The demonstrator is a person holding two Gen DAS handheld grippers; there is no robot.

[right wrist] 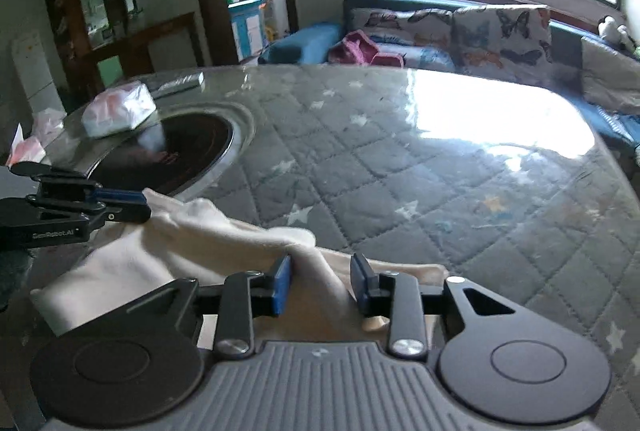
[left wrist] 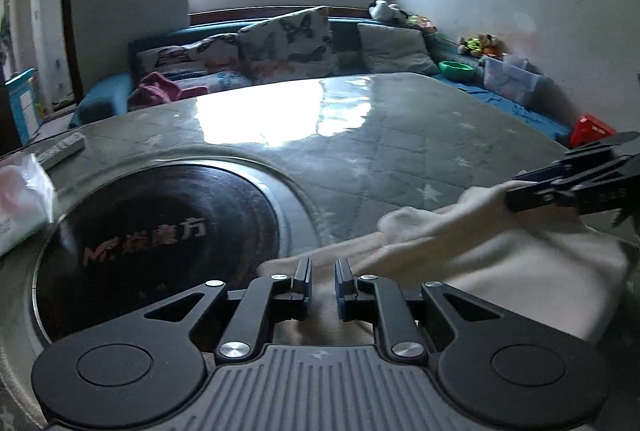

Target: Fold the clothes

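Cream garment bunched at table's near edge, left gripper slightly parted over cloth, right gripper open astride a fold.

Your left gripper wore matte black linkage arms with silver screw heads at the pivots — behind the fingers sat a grey ribbed housing flanked by two round black discs. Your right gripper matched it, with blue pads lining the inner faces of its fingers and small white lettering along the left one's side.
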